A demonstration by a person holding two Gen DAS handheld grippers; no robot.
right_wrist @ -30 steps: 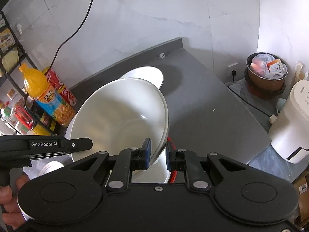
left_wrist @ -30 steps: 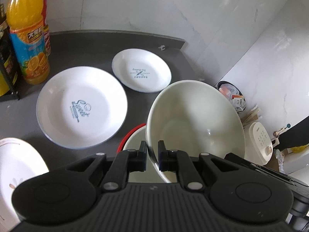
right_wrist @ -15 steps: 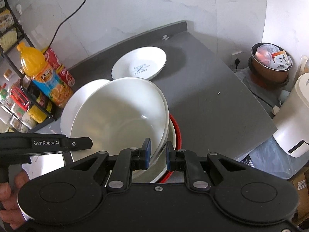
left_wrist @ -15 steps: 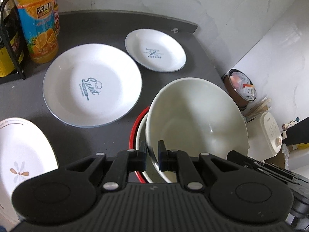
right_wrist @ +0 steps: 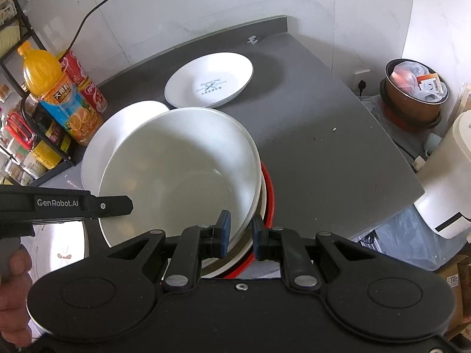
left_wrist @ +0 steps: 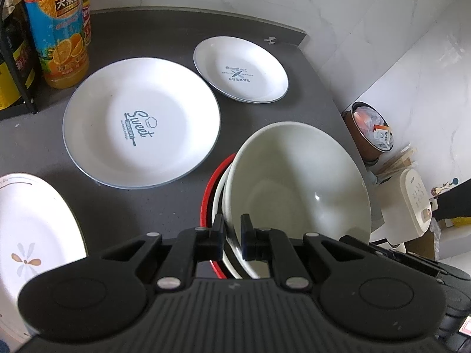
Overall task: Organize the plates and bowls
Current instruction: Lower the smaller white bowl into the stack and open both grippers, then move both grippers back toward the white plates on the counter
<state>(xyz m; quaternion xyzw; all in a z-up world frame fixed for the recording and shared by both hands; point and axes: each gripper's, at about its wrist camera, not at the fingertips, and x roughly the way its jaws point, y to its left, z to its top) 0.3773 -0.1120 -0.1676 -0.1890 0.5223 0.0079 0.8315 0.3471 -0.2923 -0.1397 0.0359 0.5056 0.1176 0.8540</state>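
Note:
A large white bowl (left_wrist: 294, 182) (right_wrist: 176, 170) is tilted over a nested stack: a smaller white bowl (left_wrist: 217, 197) inside a red-rimmed bowl (left_wrist: 209, 188) (right_wrist: 269, 194). Whether it touches the stack I cannot tell. My left gripper (left_wrist: 232, 235) is shut on the big bowl's near rim. My right gripper (right_wrist: 240, 232) is shut on the rim at the opposite side. On the grey counter (right_wrist: 323, 147) lie a large "Sweet" plate (left_wrist: 141, 123) (right_wrist: 117, 126), a small "Bakery" plate (left_wrist: 240, 73) (right_wrist: 209, 85) and a flower-print plate (left_wrist: 29, 235) (right_wrist: 61, 253).
An orange juice bottle (left_wrist: 59, 29) (right_wrist: 56, 94), a red can and a wire rack of bottles stand at the back left. The counter ends at the right; below it sit a brown bin (right_wrist: 415, 94) and a white appliance (right_wrist: 450, 176). A hand (right_wrist: 14, 294) holds the left gripper.
Both grippers have carried the big white bowl down and towards the red-rimmed stack. The plates now show larger and more fully behind it.

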